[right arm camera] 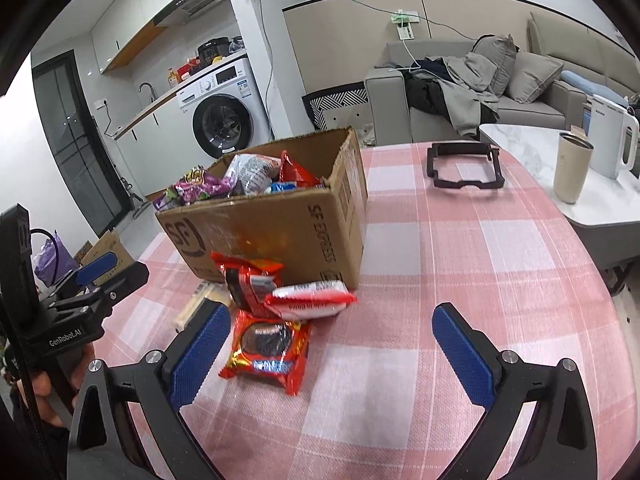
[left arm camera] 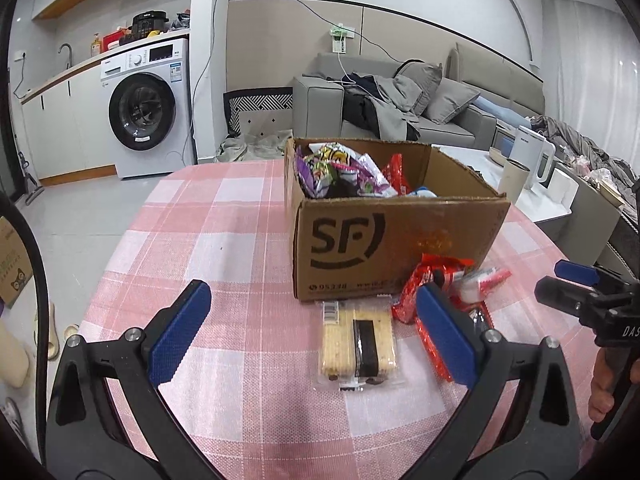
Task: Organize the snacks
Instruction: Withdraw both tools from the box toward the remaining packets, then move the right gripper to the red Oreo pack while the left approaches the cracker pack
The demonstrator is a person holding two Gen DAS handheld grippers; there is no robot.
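Both your left tongs point(left arm camera: 312, 332) and right tongs point(right arm camera: 332, 356) gape empty above the bench point(right arm camera: 460, 264). Cracker pack point(left arm camera: 357, 346) and red snack packets point(right arm camera: 268, 348) lie just before the snack-filled cardboard box point(left arm camera: 396, 236).

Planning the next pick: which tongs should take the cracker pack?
Left, I'd say. The left tongs are open with the cracker pack lying between the fingers. The right tongs face the red cookie pack instead.

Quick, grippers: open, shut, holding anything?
Left gripper: open, holding nothing, cracker pack lies on the table between its fingers.
Right gripper: open, holding nothing.
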